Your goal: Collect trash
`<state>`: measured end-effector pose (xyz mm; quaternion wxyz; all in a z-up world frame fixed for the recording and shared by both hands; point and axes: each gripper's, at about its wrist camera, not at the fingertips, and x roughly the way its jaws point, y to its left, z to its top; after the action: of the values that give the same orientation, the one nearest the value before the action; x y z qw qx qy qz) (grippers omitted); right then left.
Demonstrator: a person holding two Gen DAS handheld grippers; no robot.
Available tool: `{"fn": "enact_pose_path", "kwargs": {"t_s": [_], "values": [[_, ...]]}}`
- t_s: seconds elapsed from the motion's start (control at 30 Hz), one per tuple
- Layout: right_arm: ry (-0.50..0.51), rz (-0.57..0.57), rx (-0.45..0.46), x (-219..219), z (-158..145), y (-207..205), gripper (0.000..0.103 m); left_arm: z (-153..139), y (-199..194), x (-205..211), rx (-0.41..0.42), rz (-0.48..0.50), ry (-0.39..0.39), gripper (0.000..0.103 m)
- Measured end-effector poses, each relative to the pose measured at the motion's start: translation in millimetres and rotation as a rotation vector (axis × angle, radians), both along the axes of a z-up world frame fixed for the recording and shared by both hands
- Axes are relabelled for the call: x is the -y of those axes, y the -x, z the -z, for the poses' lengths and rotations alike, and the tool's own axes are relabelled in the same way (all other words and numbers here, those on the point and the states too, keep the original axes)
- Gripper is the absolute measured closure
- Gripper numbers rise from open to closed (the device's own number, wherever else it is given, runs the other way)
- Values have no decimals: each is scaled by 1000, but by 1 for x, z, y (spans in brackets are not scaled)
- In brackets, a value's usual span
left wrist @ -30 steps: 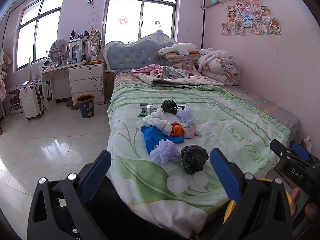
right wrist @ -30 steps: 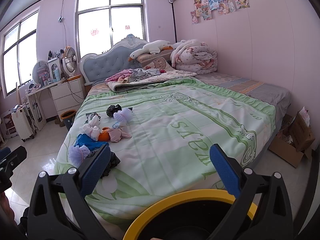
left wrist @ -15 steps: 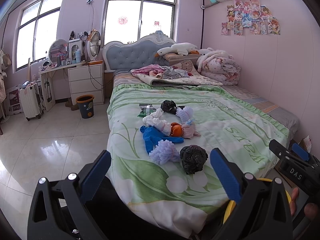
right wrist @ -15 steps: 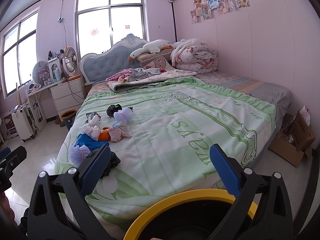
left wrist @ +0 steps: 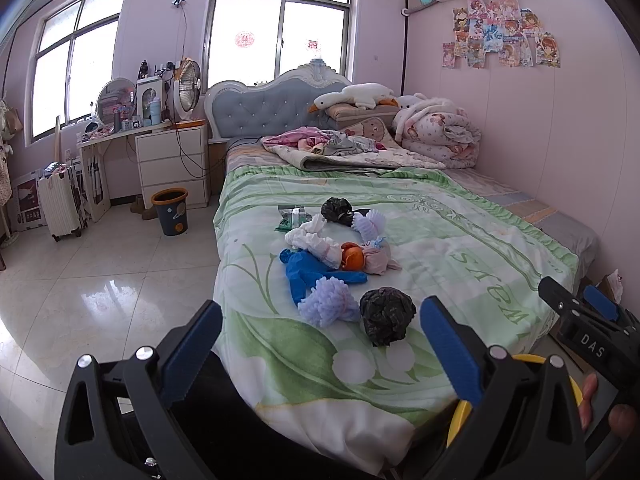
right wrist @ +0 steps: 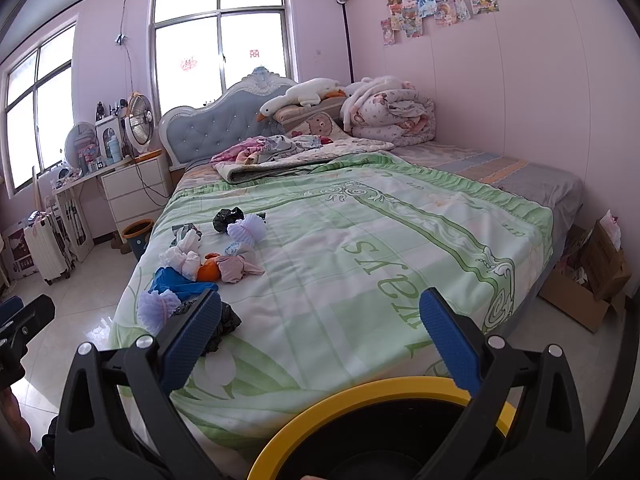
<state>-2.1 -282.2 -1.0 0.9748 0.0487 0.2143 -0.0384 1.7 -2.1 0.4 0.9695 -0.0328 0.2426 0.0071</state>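
While both grippers hung short of the bed (left wrist: 460, 248), the left gripper (left wrist: 320, 344) and right gripper (right wrist: 320, 336) had jaws spread wide and empty. Trash (the black wad (left wrist: 387, 315) nearest) lay near-left; a clumsy pinch might snag bedding, and the yellow-rimmed bin (right wrist: 360, 394) looked only partly visible.

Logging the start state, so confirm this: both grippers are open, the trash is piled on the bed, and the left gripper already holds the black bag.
Not quite. The left gripper holds nothing: the left wrist view shows the black bag lying on the bed, clear of the fingers. The rest stands: both grippers are open, the right gripper too, and the trash is piled on the bed.
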Motion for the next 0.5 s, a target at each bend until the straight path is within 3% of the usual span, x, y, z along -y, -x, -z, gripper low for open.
{"fn": "enact_pose_path", "kwargs": {"t_s": [0.5], "values": [[-5, 0, -5, -4, 4, -4, 8, 0, 0, 0, -1, 0, -1, 7]]}}
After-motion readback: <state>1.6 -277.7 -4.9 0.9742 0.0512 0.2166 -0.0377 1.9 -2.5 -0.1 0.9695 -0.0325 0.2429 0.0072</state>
